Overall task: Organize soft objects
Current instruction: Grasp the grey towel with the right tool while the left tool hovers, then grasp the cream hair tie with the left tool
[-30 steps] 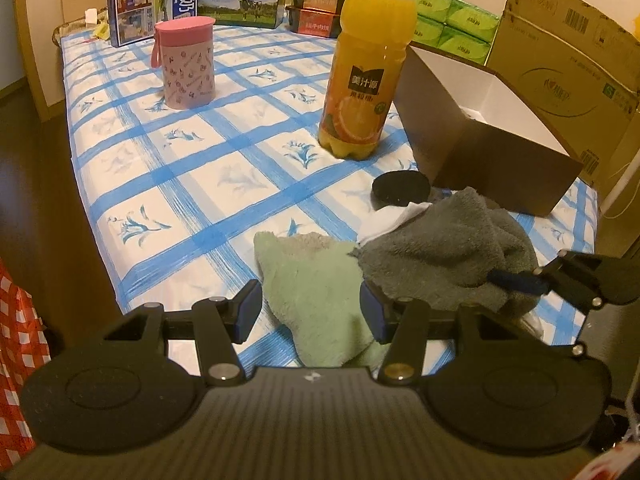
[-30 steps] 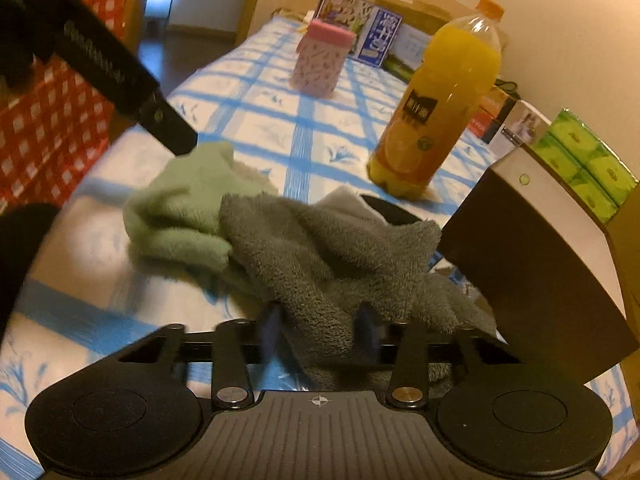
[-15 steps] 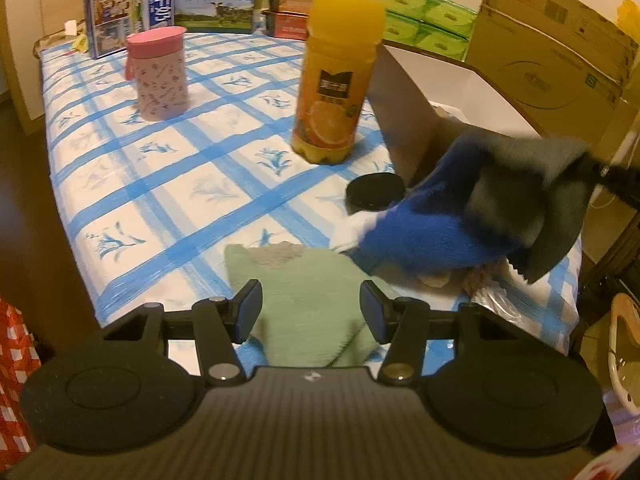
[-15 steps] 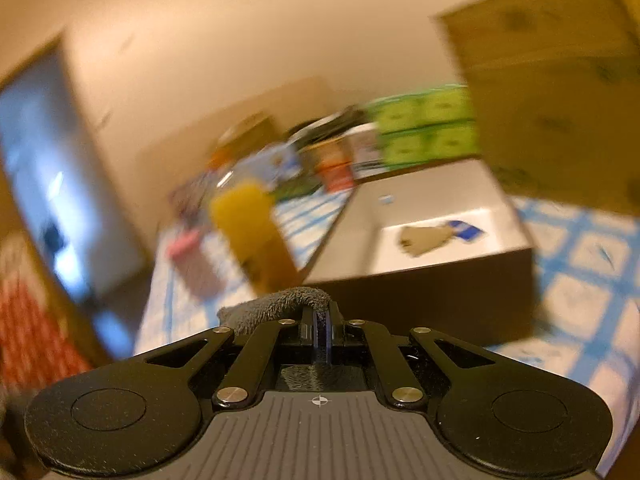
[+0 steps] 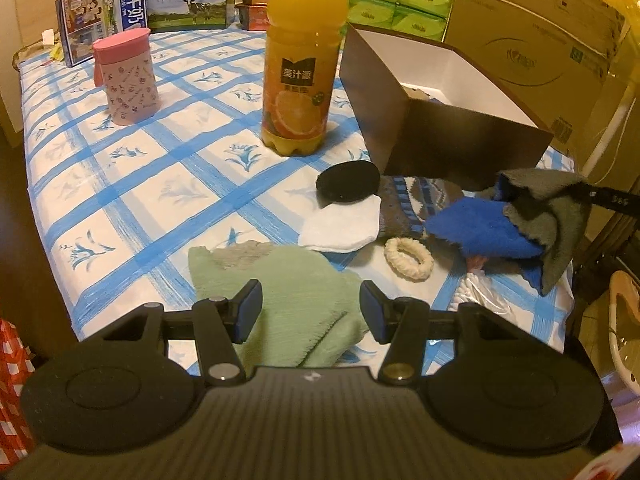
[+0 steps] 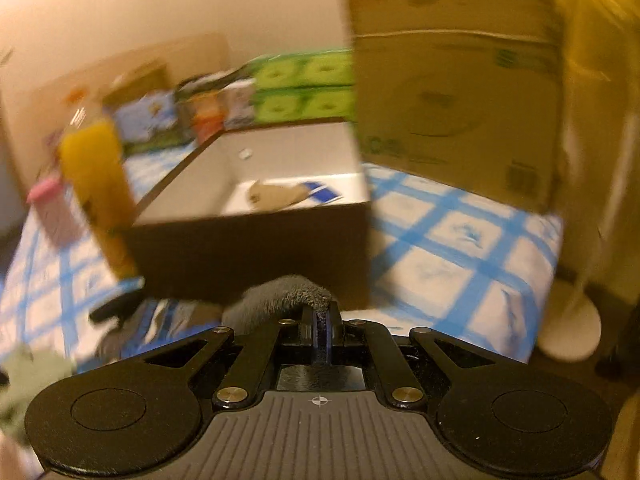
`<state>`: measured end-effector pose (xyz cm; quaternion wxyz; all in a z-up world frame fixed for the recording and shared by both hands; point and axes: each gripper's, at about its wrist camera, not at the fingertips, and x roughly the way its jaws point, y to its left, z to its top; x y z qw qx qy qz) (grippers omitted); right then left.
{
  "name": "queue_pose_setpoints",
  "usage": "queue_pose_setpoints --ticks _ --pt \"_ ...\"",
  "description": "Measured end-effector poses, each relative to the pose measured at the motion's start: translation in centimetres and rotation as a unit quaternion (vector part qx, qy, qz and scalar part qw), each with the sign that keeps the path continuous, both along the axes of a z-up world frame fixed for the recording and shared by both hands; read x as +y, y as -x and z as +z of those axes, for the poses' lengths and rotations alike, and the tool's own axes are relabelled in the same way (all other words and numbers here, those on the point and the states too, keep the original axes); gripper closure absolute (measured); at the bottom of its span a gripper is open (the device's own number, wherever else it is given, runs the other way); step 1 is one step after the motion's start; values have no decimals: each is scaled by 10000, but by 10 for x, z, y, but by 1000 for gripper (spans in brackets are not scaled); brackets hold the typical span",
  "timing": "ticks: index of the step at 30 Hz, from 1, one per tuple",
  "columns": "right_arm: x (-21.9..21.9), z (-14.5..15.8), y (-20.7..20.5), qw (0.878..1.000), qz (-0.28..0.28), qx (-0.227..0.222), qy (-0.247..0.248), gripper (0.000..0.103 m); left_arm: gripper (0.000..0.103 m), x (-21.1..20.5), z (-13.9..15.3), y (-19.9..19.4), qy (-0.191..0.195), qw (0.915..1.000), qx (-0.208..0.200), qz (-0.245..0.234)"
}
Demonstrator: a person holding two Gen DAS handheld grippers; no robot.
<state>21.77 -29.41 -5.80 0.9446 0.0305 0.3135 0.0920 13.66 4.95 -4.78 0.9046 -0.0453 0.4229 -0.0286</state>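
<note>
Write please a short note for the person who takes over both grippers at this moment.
Right gripper: shut on the grey-and-blue towel, lifted beside the open brown box.
Left gripper: open, empty, above the green towel on the table.
Done: one beige item lies in the box.
Left: box the towel, then the green towel, patterned sock, white pad, black pad and cream scrunchie.
</note>
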Motion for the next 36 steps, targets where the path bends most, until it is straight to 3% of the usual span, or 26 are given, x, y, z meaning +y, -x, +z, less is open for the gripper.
queue_pose_setpoints --ticks 6,7,10,11,16,19,23,26,31,36 --pt "46 -40 8 9907 1053 322 798 97 53 -9 -2 -7 -28 9999 32 -101" --pt "49 -45 11 9875 1242 328 912 86 53 -9 -2 -8 -31 9999 27 -116" --pt "53 -53 23 9761 1735 237 1284 35 53 -10 -3 -10 -37 9999 34 -145" --pt "55 -54 28 9728 1835 171 1402 29 53 -11 -3 -11 -35 9999 39 -154" --pt "67 -72 38 9508 2187 19 2192 29 53 -17 -8 -16 0 9996 75 -264" --pt "71 -83 36 9497 2090 -82 2331 31 53 -24 -11 -19 23 9993 97 -361" --pt "60 -82 24 9631 1831 -50 1970 80 53 -34 -15 -25 5 9987 94 -510" --pt "46 -67 21 9737 1668 -140 1548 89 53 -42 -17 -28 0 9978 75 -658" --pt "17 -33 17 9934 1087 -245 255 90 53 -57 -21 -37 41 9962 69 -870" --pt "-8 -2 10 9938 422 -350 -970 90 53 -74 -34 -51 12 9950 116 -992"
